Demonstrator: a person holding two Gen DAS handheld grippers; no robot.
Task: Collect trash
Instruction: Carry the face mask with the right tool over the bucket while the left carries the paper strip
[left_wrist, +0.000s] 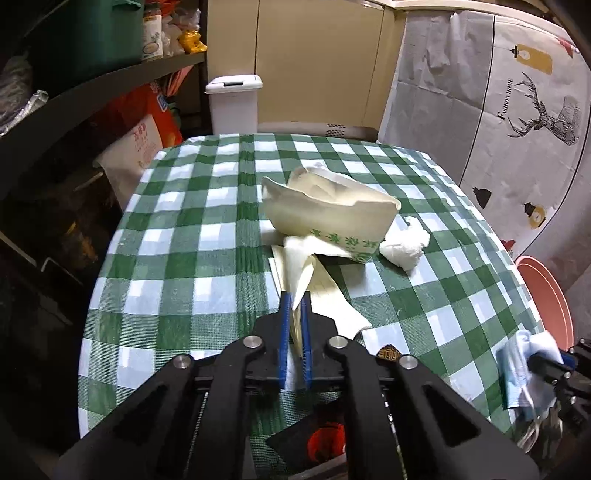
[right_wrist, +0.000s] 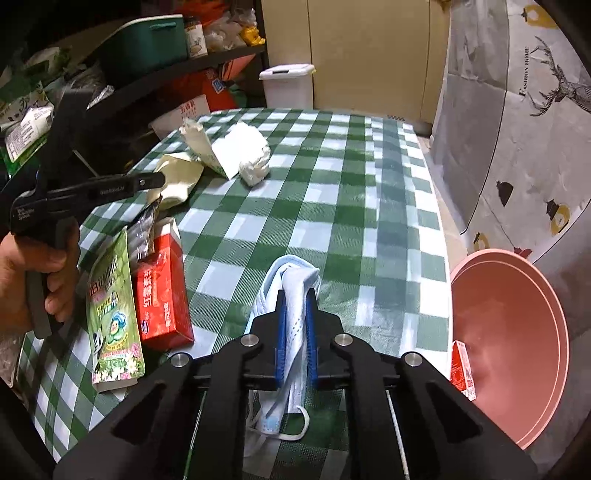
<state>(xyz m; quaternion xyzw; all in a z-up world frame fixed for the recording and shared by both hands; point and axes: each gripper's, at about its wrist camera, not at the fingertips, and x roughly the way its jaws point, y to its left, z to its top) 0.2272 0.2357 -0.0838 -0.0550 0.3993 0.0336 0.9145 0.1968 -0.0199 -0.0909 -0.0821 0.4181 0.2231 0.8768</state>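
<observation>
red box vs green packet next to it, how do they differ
The red box is a stiff carton with flat sides and white print; the green packet is a flat soft pouch printed with a flower. The packet looks longer and reaches nearer the camera; the box is thicker. Both lie side by side, seemingly touching, on the checked table, and neither gripper holds them.
</observation>
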